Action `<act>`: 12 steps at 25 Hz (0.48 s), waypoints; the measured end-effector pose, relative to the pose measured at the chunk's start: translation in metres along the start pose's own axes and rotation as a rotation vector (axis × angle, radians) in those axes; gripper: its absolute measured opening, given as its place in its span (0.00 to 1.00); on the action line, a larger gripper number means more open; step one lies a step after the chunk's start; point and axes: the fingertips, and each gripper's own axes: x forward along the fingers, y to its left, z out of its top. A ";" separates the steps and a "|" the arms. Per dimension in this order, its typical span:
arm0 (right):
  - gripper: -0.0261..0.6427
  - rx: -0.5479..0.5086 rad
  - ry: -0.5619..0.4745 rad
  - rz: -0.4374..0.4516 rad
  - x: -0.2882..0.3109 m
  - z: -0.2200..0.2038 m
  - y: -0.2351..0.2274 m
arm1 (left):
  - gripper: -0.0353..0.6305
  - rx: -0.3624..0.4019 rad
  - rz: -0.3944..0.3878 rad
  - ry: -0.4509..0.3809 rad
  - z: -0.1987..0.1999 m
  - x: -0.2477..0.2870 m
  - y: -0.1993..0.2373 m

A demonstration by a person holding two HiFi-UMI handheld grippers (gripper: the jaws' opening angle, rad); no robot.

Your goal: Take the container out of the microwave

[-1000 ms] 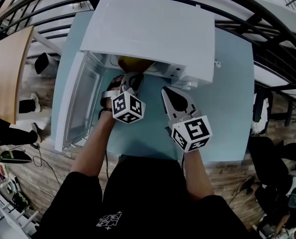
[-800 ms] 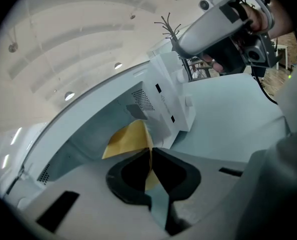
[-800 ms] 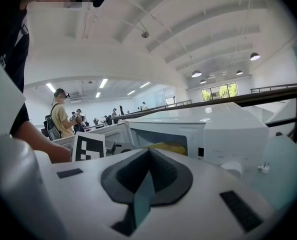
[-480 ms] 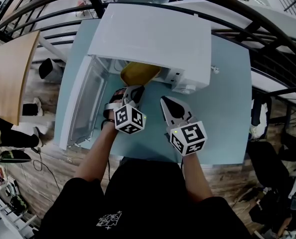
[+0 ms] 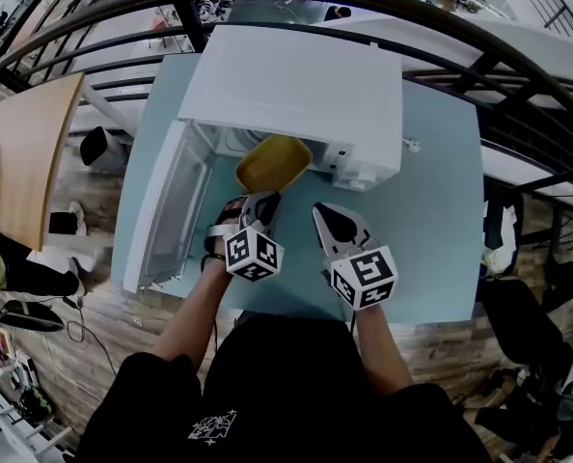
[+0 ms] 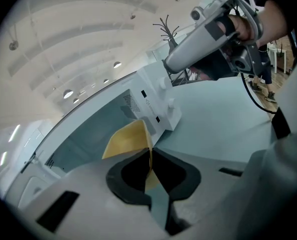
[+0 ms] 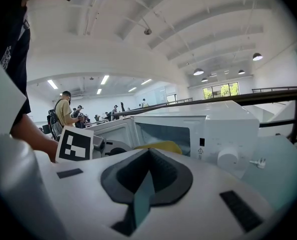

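A yellow container [image 5: 271, 162] hangs in front of the white microwave's [image 5: 296, 85] open cavity, above the pale blue table [image 5: 441, 201]. My left gripper [image 5: 263, 204] is shut on the container's near rim; in the left gripper view the thin yellow wall [image 6: 131, 141] runs between the closed jaws. My right gripper [image 5: 327, 213] is shut with nothing in it, just right of the container, above the table. In the right gripper view the container [image 7: 161, 146] shows as a yellow edge before the microwave [image 7: 208, 126].
The microwave door [image 5: 166, 210] stands swung open to the left, reaching the table's front left edge. A white plug [image 5: 414, 146] lies right of the microwave. Dark railings arc over the back. Chairs stand on the wooden floor at right.
The yellow container has come out of the microwave cavity toward me, held in my left gripper. The right gripper has stayed about where it was.
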 end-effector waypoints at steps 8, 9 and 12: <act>0.05 0.001 0.007 0.001 -0.006 -0.006 0.010 | 0.09 -0.009 -0.006 0.003 -0.007 -0.016 -0.019; 0.05 0.001 0.009 0.000 -0.006 -0.007 0.011 | 0.09 -0.006 -0.006 0.004 -0.008 -0.017 -0.021; 0.05 0.002 0.014 -0.003 -0.008 -0.011 0.014 | 0.09 0.000 -0.006 0.004 -0.010 -0.021 -0.026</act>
